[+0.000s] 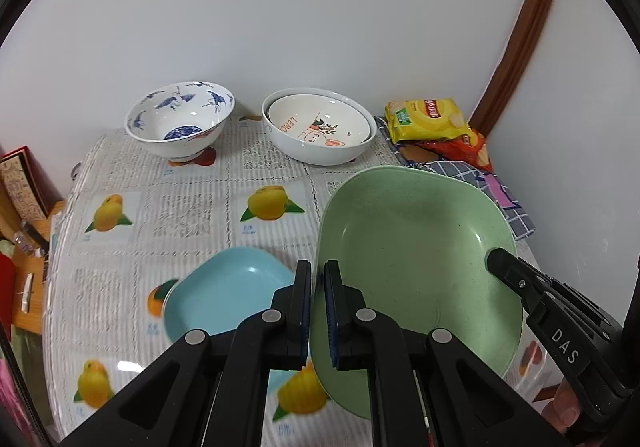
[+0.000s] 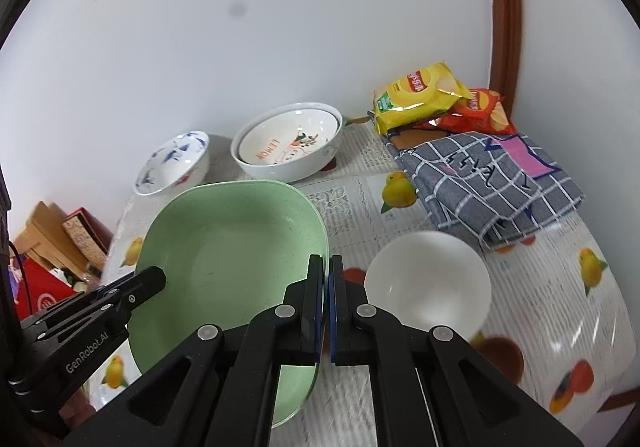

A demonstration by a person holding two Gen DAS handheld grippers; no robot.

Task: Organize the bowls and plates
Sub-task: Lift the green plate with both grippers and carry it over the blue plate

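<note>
Two square plates show in the left wrist view: a big speckled green plate [image 1: 416,271] at lower right and a smaller blue plate [image 1: 228,291] at lower left on the table [image 1: 192,207]. Bowls number four: a blue-patterned bowl [image 1: 180,119], a lemon bowl [image 1: 320,125] nested in a white bowl [image 1: 316,151], and a plain white bowl [image 2: 428,279]. The left gripper [image 1: 318,307] pinches the green plate's left rim, jaws narrow. The right gripper [image 2: 326,307] pinches its right rim, jaws nearly together.
</note>
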